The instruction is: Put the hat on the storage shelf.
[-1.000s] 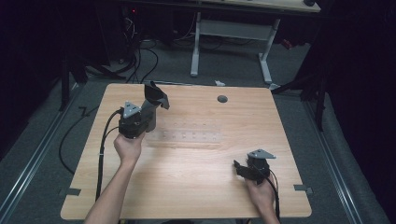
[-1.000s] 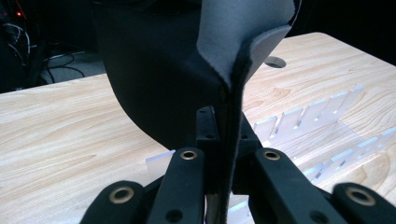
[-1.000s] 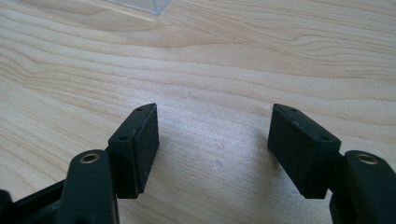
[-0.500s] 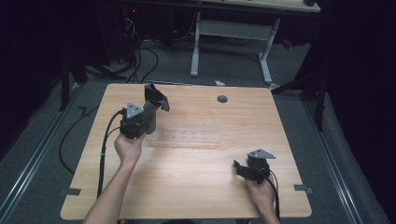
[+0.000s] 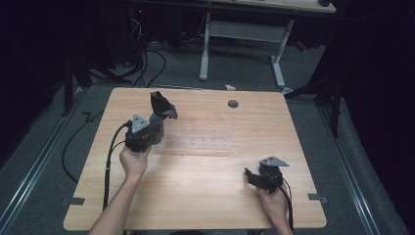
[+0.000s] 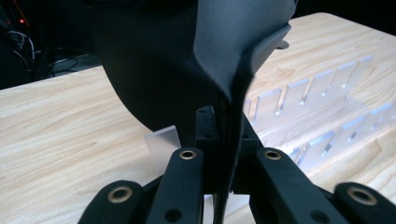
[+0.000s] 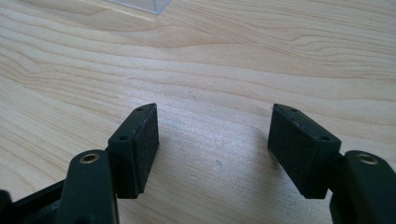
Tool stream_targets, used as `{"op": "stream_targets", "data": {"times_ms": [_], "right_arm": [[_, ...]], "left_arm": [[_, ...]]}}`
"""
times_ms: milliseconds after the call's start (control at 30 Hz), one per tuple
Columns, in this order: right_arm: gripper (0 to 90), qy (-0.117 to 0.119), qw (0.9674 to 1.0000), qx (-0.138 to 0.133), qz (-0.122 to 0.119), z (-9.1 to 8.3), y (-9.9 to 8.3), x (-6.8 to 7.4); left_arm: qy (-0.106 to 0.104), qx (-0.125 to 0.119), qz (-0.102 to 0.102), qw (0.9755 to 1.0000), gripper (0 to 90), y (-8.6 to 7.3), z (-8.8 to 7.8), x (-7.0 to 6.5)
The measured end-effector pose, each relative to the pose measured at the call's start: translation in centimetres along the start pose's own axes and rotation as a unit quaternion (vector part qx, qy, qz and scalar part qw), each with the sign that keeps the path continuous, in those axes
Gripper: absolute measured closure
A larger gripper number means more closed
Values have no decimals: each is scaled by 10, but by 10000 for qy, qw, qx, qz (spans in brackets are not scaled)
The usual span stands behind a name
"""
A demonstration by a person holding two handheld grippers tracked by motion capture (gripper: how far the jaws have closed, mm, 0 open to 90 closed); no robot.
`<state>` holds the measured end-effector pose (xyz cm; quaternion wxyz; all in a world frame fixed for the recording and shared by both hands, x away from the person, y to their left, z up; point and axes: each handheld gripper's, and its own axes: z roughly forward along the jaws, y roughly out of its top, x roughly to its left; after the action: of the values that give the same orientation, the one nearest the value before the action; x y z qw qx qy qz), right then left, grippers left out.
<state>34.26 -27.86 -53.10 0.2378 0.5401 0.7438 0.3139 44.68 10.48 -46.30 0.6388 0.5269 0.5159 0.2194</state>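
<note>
Black sheet (image 6: 187, 70) pinched in left hand-held gripper (image 5: 157, 117); right hand-held gripper (image 7: 215, 149) spread.

Black cloth (image 5: 161, 106), clear rack (image 5: 198, 142), pale wood-grain table (image 5: 195, 191).

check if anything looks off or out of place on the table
Nothing stands out. The left gripper pinches a limp black sheet above the clear slotted rack; the right gripper rests open on bare wood.
</note>
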Motion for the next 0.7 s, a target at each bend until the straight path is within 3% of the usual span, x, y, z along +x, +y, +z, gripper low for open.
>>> {"op": "stream_targets", "data": {"times_ms": [467,700], "right_arm": [[339,-1,10000,-2,-4,0,0,0],[339,-1,10000,-1,-2,0,0,0]], "left_arm": [[67,241,-115,9996,826,-6,-12,12],[92,229,-240,9994,800,-5,-16,15]]}}
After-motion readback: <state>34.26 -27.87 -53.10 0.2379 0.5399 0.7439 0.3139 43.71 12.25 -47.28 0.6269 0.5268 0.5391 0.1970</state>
